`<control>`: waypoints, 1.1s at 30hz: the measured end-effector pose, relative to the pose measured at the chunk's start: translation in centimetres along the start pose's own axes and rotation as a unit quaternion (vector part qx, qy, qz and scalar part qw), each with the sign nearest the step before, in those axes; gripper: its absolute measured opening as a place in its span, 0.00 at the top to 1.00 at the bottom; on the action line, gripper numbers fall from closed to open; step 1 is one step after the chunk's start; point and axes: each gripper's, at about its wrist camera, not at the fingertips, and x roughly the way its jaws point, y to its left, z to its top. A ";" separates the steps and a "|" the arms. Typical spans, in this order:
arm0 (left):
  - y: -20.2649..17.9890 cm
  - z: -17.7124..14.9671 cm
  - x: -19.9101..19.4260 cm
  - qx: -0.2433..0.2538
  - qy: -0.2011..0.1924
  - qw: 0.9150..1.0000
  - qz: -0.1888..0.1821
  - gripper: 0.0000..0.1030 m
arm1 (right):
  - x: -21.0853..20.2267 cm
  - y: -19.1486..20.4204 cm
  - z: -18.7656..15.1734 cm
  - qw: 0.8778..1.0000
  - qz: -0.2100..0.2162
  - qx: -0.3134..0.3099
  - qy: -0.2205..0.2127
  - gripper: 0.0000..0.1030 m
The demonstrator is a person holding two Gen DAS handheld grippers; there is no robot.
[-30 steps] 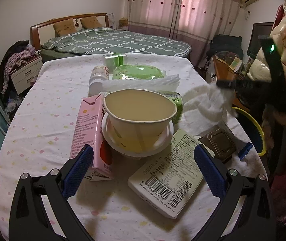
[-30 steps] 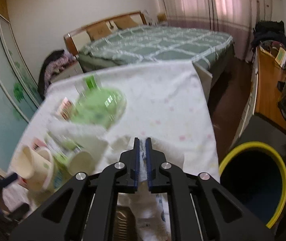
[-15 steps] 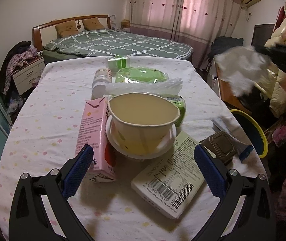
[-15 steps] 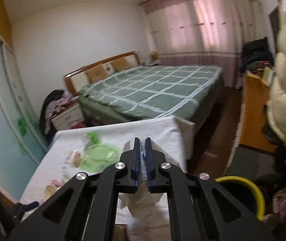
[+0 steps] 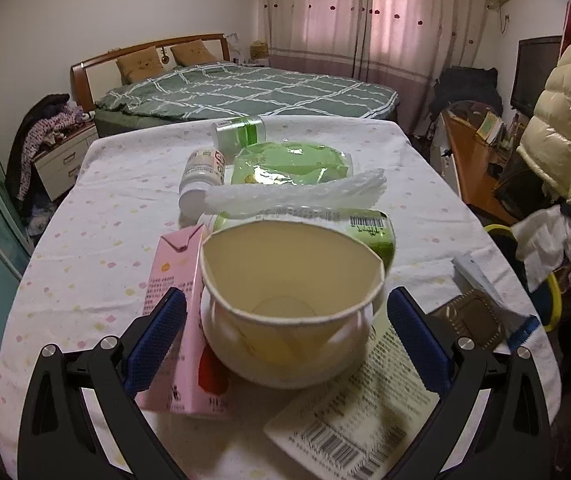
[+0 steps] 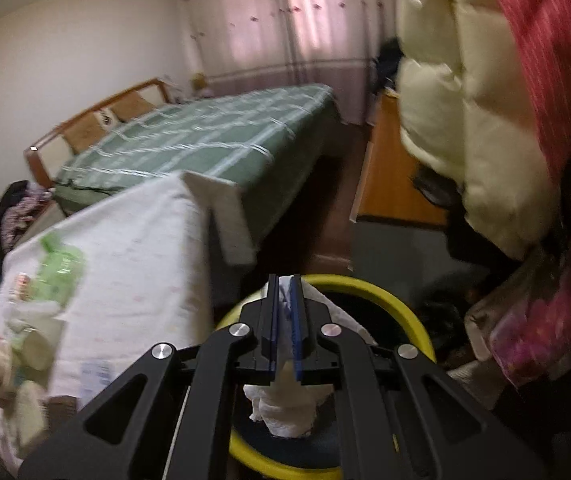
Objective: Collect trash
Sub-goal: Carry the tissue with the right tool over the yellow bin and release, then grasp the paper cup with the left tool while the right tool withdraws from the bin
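Over bin: my right gripper (image 6: pixel 284 334) pinches crumpled tissue (image 6: pixel 281 408) above yellow-rimmed trash bin (image 6: pixel 413 312), beside table edge.
Table: spotted cloth (image 5: pixel 97 216), cluttered.
Left gripper (image 5: pixel 285 344): my jaws wide, empty, flanking paper bowl (image 5: pixel 291 304); pink carton (image 5: pixel 177 300) touching it.

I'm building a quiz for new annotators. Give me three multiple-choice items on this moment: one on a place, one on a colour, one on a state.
1. Where does the crumpled tissue hang?
A over the bin
B on the bed
C inside the paper cup

2. What colour is the bin rim?
A red
B yellow
C white

3. How are the left tongs?
A shut on the carton
B shut on nothing
C open around the paper cup

Answers: 1 A, held in the right tongs above the bin's opening; 2 B, a yellow ring; 3 C, blue pads wide apart either side.
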 end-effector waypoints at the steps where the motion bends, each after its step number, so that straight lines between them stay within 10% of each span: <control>1: 0.0 0.1 0.2 0.000 0.000 1.000 0.003 0.04 | 0.5 -0.4 -0.2 1.000 -0.006 0.003 0.005 0.94; 5: -0.2 0.5 0.9 0.000 0.000 1.000 0.013 0.04 | 2.5 -1.6 -1.3 0.999 -0.027 0.001 0.027 0.92; 9: -0.3 0.6 1.3 0.004 -0.003 1.000 0.018 0.04 | 3.3 -1.6 -2.4 0.999 -0.039 -0.006 0.032 0.55; 18: -1.0 0.6 1.2 0.013 -0.009 1.000 0.008 0.31 | 3.4 -3.0 -3.8 0.999 -0.027 0.017 0.039 0.55; 33: -4.5 3.0 -3.5 0.030 -0.047 0.998 -0.010 0.35 | -2.4 -3.6 -6.1 0.999 0.006 0.032 0.005 0.52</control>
